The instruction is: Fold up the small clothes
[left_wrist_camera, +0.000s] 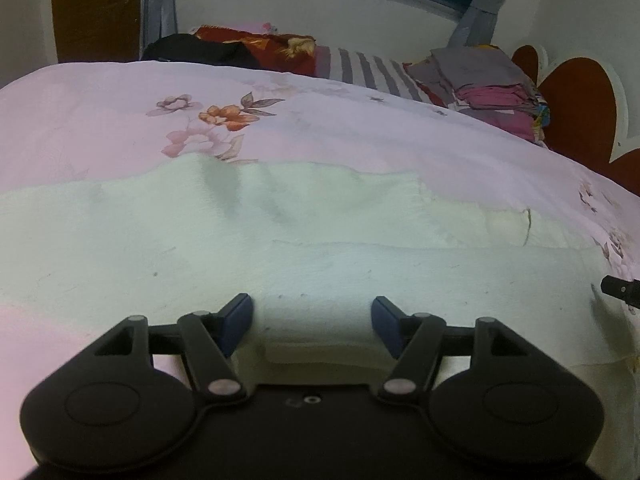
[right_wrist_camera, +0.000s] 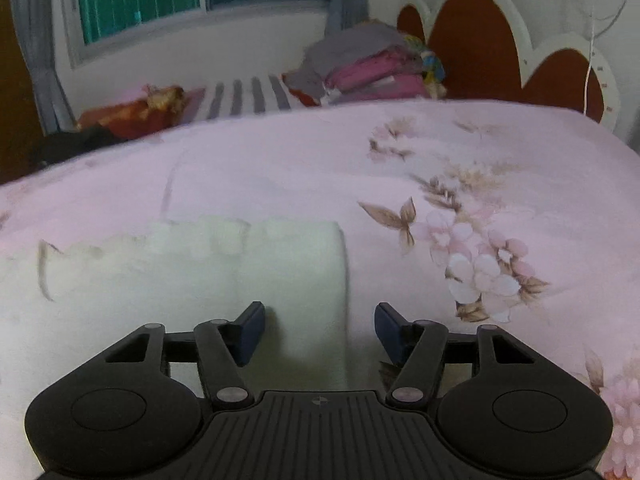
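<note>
A pale cream garment (left_wrist_camera: 240,232) lies spread flat on the pink floral bedsheet (left_wrist_camera: 360,128). My left gripper (left_wrist_camera: 312,320) is open, low over the garment's near edge, with cloth lying between its blue pads. In the right wrist view the garment's right part (right_wrist_camera: 240,272) ends in a folded edge. My right gripper (right_wrist_camera: 320,326) is open and straddles that right edge, left pad over the cloth, right pad over the sheet (right_wrist_camera: 440,160). The tip of the right gripper shows at the left wrist view's right edge (left_wrist_camera: 620,290).
A stack of folded grey and pink clothes (left_wrist_camera: 492,88) lies at the far right by the red and white headboard (left_wrist_camera: 576,92). A red patterned blanket (left_wrist_camera: 260,46) and a dark cloth (left_wrist_camera: 196,50) lie at the far edge below the window.
</note>
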The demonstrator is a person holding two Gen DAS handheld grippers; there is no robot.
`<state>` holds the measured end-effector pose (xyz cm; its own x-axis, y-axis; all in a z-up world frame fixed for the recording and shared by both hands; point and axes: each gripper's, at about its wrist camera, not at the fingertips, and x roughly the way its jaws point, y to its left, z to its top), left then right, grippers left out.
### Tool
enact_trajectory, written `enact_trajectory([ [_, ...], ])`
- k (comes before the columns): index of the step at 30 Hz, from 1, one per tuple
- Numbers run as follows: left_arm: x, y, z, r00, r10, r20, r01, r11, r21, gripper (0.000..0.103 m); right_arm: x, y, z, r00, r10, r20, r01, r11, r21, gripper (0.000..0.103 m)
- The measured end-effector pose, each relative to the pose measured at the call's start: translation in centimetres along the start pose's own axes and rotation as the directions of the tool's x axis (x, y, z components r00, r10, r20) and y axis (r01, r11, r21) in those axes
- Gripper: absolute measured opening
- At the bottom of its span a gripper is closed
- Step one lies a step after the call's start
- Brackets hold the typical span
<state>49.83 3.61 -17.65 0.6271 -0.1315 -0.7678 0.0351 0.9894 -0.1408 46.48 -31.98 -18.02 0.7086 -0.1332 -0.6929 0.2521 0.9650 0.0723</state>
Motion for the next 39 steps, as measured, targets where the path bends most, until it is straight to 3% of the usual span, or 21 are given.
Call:
enact_trajectory([
  [4, -0.4, 0.3, -0.1, 1.0, 0.006, -0.012, -0.007, 1.0, -0.021, 0.065, -1.7, 3.0, -1.0, 0.997, 0.075, 0.012, -0.073, 0.992, -0.107, 0.061],
  [7, -1.1, 1.0, -0.1, 1.0, 0.008, -0.02, -0.009, 0.999, -0.045, 0.065, -0.7, 4.5, -2.5, 0.998, 0.047, -0.048, -0.055, 0.98, -0.192, 0.061],
  [10, -2.0, 1.9, 0.0, 1.0, 0.017, -0.015, -0.018, 0.998, -0.061, 0.069, -0.7, 4.1, -2.6, 0.997, 0.038, -0.064, -0.047, 0.988, -0.148, 0.061],
  [14, -3.0, 3.1, -0.1, 0.999, 0.027, -0.019, -0.029, 0.995, -0.093, 0.069, -3.2, 5.8, -2.6, 0.992, 0.124, -0.013, -0.124, 0.979, -0.164, 0.061],
  [17, -3.9, 4.0, -0.3, 1.0, 0.029, -0.013, -0.03, 0.995, -0.097, 0.069, -3.5, 7.9, -3.2, 0.984, 0.175, -0.041, -0.179, 0.966, -0.185, 0.061],
  [22, -5.9, 5.9, -0.4, 0.999, 0.035, 0.009, -0.034, 0.995, -0.096, 0.07, -2.7, 11.0, -4.4, 0.978, 0.186, -0.097, -0.203, 0.957, -0.21, 0.061],
  [24, -6.8, 7.4, -0.4, 0.999, 0.039, 0.019, -0.037, 0.993, -0.113, 0.071, -2.1, 12.1, -4.7, 0.976, 0.173, -0.132, -0.199, 0.954, -0.223, 0.061],
  [32, -9.0, 14.2, -1.0, 0.995, 0.098, 0.033, -0.091, 0.978, -0.189, 0.073, -3.3, 16.4, -3.4, 0.969, 0.234, -0.072, -0.244, 0.949, -0.201, 0.061],
  [39, -10.0, 22.3, -2.2, 0.988, 0.145, 0.051, -0.118, 0.93, -0.348, 0.078, -3.0, 21.3, -4.2, 0.951, 0.292, -0.105, -0.308, 0.928, -0.21, 0.061],
])
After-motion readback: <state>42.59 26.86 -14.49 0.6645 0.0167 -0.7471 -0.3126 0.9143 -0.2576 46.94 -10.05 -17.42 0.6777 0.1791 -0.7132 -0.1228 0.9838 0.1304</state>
